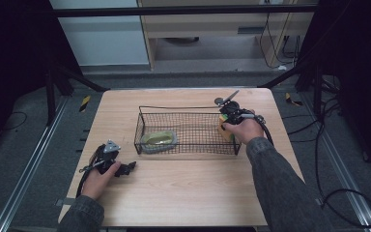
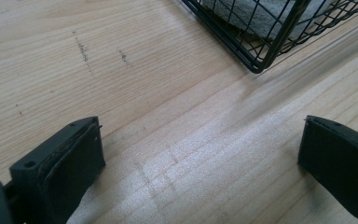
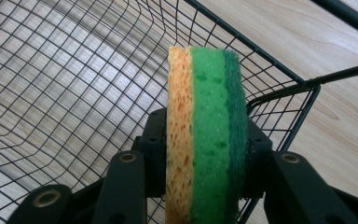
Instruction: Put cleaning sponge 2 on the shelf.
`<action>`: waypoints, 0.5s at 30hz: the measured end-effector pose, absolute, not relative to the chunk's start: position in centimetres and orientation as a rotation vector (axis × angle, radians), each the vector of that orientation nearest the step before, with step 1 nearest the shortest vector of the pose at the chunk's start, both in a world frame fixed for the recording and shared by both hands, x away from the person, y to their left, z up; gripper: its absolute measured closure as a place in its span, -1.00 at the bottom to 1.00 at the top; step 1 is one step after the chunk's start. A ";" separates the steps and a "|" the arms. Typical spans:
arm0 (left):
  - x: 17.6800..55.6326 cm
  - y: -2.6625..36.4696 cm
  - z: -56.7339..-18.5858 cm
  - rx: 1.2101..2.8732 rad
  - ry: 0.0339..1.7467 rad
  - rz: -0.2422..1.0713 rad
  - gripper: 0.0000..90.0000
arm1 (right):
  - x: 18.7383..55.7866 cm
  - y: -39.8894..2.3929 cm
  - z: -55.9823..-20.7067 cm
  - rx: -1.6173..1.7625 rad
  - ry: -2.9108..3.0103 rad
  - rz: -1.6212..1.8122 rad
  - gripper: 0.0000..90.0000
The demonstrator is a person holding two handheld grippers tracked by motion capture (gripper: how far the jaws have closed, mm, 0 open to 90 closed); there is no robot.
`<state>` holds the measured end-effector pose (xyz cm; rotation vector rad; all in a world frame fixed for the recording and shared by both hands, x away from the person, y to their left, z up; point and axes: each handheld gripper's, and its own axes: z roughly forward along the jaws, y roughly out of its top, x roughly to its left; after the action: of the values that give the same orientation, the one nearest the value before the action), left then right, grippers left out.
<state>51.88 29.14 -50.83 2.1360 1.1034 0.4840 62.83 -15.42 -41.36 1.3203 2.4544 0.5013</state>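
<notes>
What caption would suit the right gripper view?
Right gripper clamps stacked sponges on edge over the black wire basket.

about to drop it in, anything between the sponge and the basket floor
Nothing visible does: the sponge, clamped in the right gripper, hangs over bare mesh at the wire basket end.

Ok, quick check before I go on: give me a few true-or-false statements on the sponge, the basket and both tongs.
1. The right tongs grip a sponge. True.
2. The sponge lies flat on the basket floor. False: it stands on edge between the jaws, at the basket's right end.
3. The left tongs are open with nothing between them. True.
4. The left tongs are inside the basket. False: they rest on the table, outside its near left corner.
5. A grey object lies in the basket's left part. True.
</notes>
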 end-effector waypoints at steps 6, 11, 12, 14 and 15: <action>51.9 29.1 -50.8 2.136 1.103 0.484 -1.00 | 62.8 -15.3 -41.3 1.323 2.453 0.509 0.31; 51.9 29.1 -50.8 2.136 1.103 0.484 -1.00 | 62.7 -15.4 -41.1 1.312 2.450 0.522 0.29; 51.9 29.1 -50.8 2.136 1.103 0.484 -1.00 | 62.7 -15.3 -41.0 1.313 2.450 0.527 0.29; 51.9 29.1 -50.8 2.136 1.103 0.484 -1.00 | 62.6 -15.3 -40.9 1.320 2.445 0.533 0.29; 51.9 29.1 -50.8 2.136 1.103 0.484 -1.00 | 62.5 -15.2 -40.8 1.318 2.446 0.539 0.29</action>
<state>51.89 29.14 -50.83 2.1359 1.1030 0.4835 62.51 -15.24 -40.81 1.3185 2.4460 0.5392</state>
